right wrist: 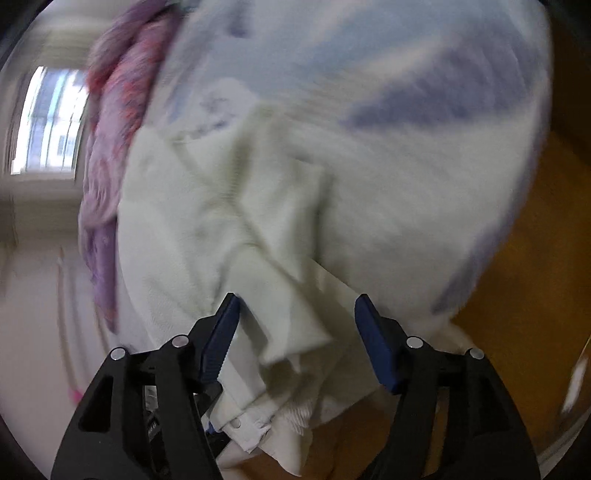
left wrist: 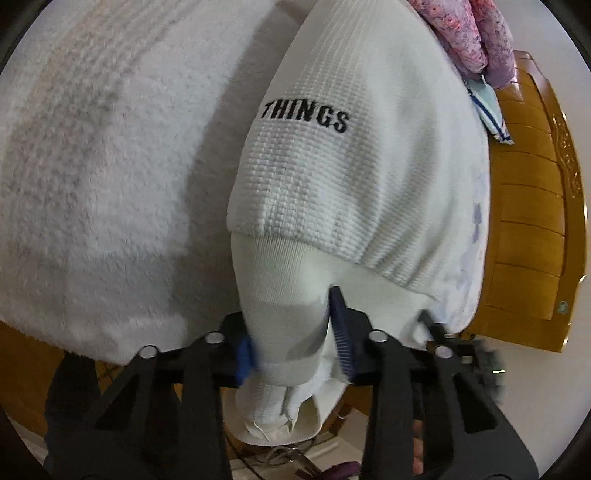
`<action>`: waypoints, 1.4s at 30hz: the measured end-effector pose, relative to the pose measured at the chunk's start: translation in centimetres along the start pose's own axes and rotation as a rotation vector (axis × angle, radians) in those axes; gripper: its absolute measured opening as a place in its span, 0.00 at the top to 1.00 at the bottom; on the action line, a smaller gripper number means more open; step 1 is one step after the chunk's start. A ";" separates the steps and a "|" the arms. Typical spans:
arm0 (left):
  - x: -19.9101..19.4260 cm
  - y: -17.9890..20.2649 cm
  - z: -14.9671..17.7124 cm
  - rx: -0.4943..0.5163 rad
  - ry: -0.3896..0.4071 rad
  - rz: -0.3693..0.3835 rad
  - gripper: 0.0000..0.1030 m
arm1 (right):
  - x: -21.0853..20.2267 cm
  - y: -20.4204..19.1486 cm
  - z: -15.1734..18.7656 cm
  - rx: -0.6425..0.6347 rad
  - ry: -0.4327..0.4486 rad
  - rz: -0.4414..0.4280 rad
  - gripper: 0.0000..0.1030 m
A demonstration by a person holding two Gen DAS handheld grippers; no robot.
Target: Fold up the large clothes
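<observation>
We clamp left tongs (left wrist: 291, 343) on sweater (left wrist: 354, 166) cuff to anchor fold; right tongs (right wrist: 295, 325) gape around loose hem, gripping nothing.

This looks like a room in a home. A carved wooden door (left wrist: 532, 206) stands on the right, a window (right wrist: 51, 122) lets daylight in at the far left, and a fluffy white blanket (left wrist: 92, 184) and heaped pink clothes (left wrist: 465, 33) lie about.
</observation>
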State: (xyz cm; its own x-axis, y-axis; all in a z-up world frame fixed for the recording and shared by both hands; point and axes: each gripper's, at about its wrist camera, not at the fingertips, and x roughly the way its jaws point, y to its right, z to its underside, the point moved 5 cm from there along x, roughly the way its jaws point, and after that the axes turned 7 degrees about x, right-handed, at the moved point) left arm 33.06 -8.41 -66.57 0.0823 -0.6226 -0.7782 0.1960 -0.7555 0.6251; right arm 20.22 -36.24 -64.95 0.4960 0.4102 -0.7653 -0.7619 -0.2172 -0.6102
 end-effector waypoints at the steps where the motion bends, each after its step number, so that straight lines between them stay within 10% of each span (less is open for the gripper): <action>1: -0.6 0.4 -0.2 -0.001 0.001 0.017 0.69 | 0.1 0.9 0.0 0.061 -0.012 -0.014 0.31; 10: -5.4 5.9 -1.9 0.069 0.035 0.129 0.71 | 1.9 3.0 2.0 0.399 -0.115 -0.313 0.29; 18: -5.0 5.9 -2.0 0.061 0.034 0.112 0.71 | 5.1 1.3 2.2 0.415 -0.146 -0.394 0.25; 24: -5.1 6.1 -2.1 0.129 0.015 0.008 0.71 | 2.6 -1.6 1.5 0.207 -0.119 -0.326 0.76; 28: -6.5 7.5 -2.7 0.179 0.031 -0.023 0.70 | 0.1 -5.8 1.8 0.010 -0.098 -0.230 0.81; 42: -22.0 12.9 -7.0 0.309 0.208 -0.107 0.70 | -7.2 -24.2 7.9 -0.322 -0.219 -0.334 0.83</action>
State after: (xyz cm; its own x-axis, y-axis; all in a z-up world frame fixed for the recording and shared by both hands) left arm 40.64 -3.03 -41.74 0.2801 -0.5059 -0.8159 -0.0866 -0.8597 0.5034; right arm 31.81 -26.89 -43.07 0.5649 0.6724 -0.4782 -0.3929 -0.2905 -0.8725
